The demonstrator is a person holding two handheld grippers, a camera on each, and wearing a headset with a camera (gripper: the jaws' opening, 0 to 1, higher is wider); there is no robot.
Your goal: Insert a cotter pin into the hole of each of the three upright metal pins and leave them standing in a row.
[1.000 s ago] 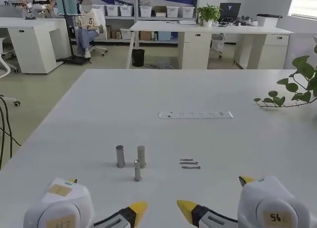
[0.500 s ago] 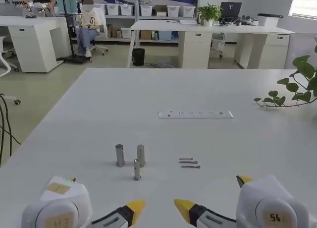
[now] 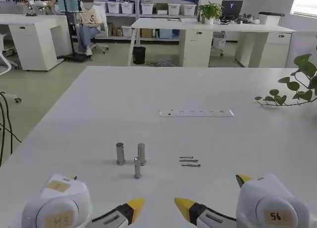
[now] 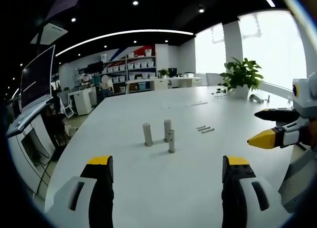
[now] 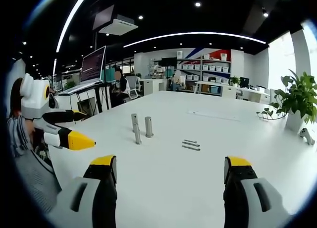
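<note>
Three short metal pins [image 3: 120, 153] [image 3: 141, 154] [image 3: 137, 168] stand upright in a loose cluster on the white table [image 3: 223, 89]. The same cluster of pins [image 4: 167, 131] [image 5: 141, 126] lies ahead of both grippers. Three small cotter pins [image 3: 189, 161] [image 4: 204, 129] [image 5: 189, 144] lie flat to the right of them. My left gripper [image 3: 104, 192] [image 4: 168, 163] hovers open and empty near the front edge. My right gripper [image 3: 213, 192] [image 5: 171, 162] is beside it, also open and empty. Both stay well short of the pins.
A white power strip [image 3: 195, 114] lies farther back on the table. A leafy plant [image 3: 297, 86] reaches in at the right edge. Beyond the table are other desks, shelves and a seated person [image 3: 88, 22].
</note>
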